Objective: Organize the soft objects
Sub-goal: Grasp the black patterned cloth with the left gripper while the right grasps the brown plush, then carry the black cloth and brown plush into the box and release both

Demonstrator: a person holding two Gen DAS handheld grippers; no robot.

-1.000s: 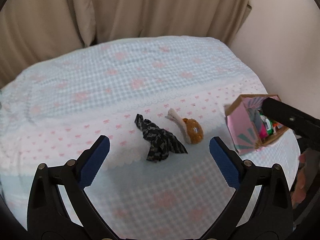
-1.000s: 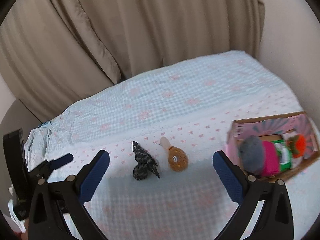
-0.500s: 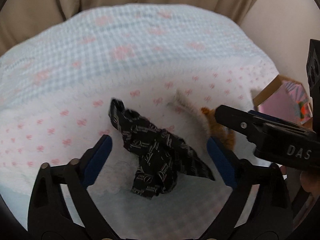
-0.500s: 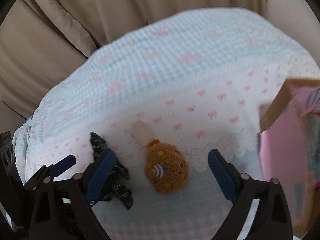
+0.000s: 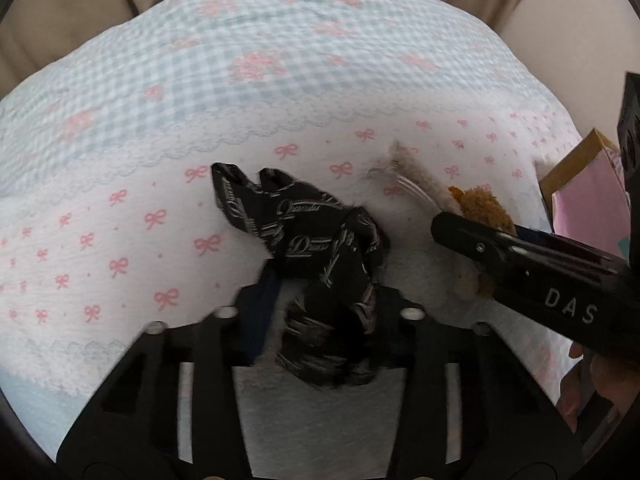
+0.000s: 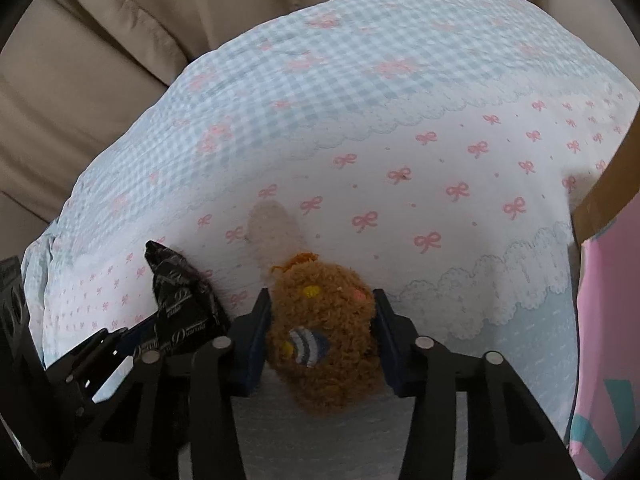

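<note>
Grasp step: left claw closing on black scarf between its pads, right claw closing on brown plush; next, lift both toward pink box right of right claw.

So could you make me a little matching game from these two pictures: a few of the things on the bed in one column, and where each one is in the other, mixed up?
Things:
1. black printed cloth
2. brown fuzzy toy
3. pink box
4. beige curtain

Places:
A. behind the bedspread, at the back
B. between the blue pads of the left gripper, whose jaws are closing
C. at the bed's right edge
D. between the blue pads of the right gripper, whose jaws are closing

Pairs: 1-B, 2-D, 3-C, 4-A
</note>
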